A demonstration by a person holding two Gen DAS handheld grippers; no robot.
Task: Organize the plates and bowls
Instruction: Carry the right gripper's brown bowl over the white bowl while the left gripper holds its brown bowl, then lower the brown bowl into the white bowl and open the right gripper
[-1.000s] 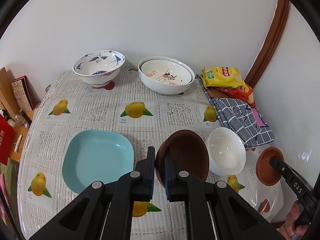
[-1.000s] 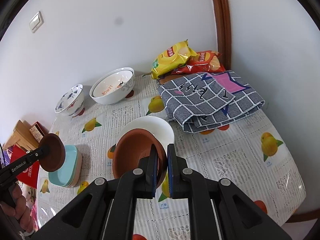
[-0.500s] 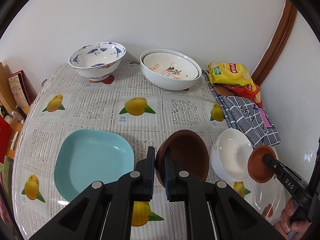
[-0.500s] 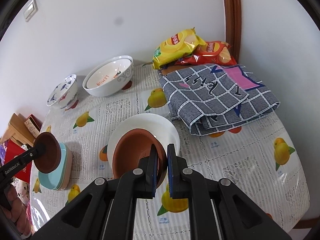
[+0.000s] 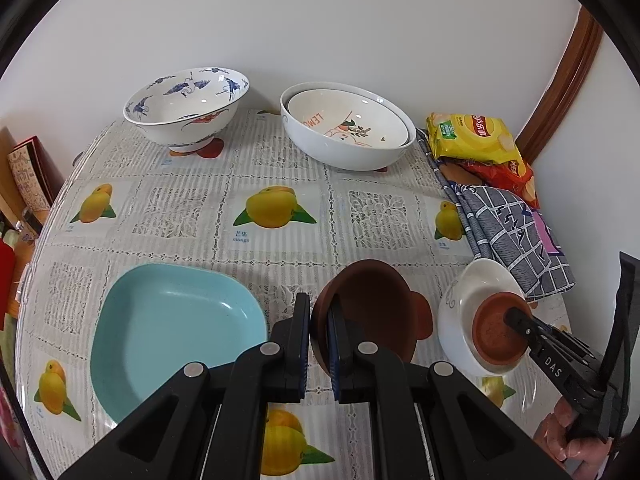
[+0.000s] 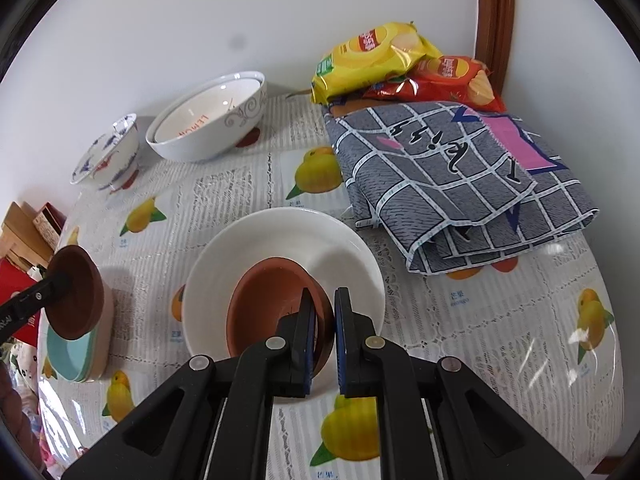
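Observation:
My left gripper [image 5: 319,314] is shut on the rim of a dark brown bowl [image 5: 374,310], held just right of the light blue square plate [image 5: 172,328]. My right gripper [image 6: 322,318] is shut on the rim of a terracotta bowl [image 6: 268,304], which sits inside the white bowl [image 6: 288,236]. In the left wrist view the terracotta bowl [image 5: 498,334] rests in the white bowl [image 5: 460,320] at the right. In the right wrist view the dark brown bowl [image 6: 78,298] hangs over the blue plate [image 6: 76,354].
A blue-patterned bowl [image 5: 186,102] and two nested white bowls [image 5: 346,134] stand at the back by the wall. Chip bags [image 5: 474,138] and a folded checked cloth [image 5: 516,232] lie at the right. Boxes [image 5: 28,172] stand beyond the table's left edge.
My right gripper has carried the terracotta bowl left and down into the white bowl. My left gripper still holds the dark brown bowl and has moved a little forward.

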